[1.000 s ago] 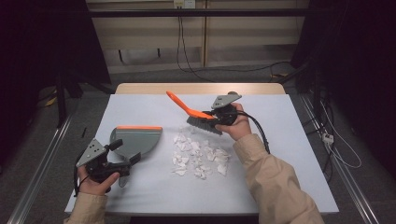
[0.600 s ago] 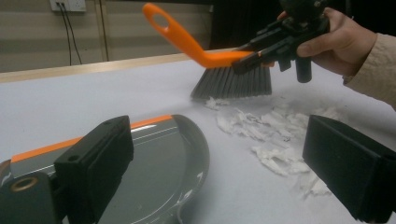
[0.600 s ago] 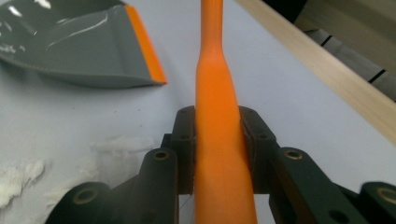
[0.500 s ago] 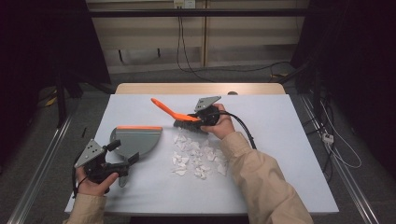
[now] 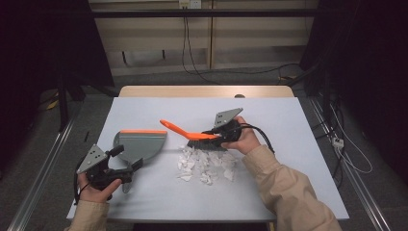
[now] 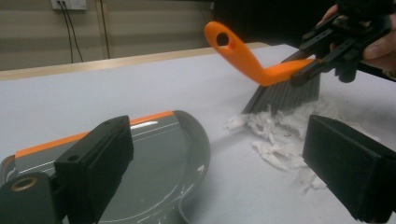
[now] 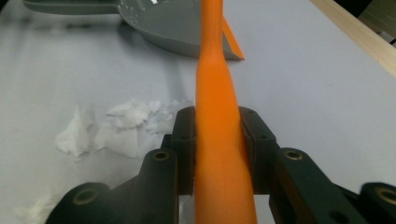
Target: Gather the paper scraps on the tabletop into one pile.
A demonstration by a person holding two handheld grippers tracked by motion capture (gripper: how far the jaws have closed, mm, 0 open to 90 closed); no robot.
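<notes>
A brush with an orange handle [image 5: 185,131] and dark bristles [image 5: 208,143] is held by my right gripper [image 5: 212,136], which is shut on the handle [image 7: 215,70] just above the bristles. The bristles rest at the far edge of a pile of torn white paper scraps [image 5: 204,163]. Left of the pile a grey dustpan [image 5: 139,144] with an orange edge lies flat. My left gripper [image 5: 127,159] stands at the dustpan's near side, its jaws wide apart over the pan [image 6: 154,158], pressing on nothing. From the left gripper view the brush [image 6: 252,60] and scraps [image 6: 275,140] lie ahead.
The white table top [image 5: 298,125] has free room to the right and at the back. A wooden strip [image 5: 207,91] runs along its far edge. Cables hang behind the table, and a metal rail [image 5: 43,163] runs along the floor at the left.
The right hand has brought the brush towards the near side and down, so the bristles now sit at the far edge of the scraps. The left hand and the dustpan have stayed put.
</notes>
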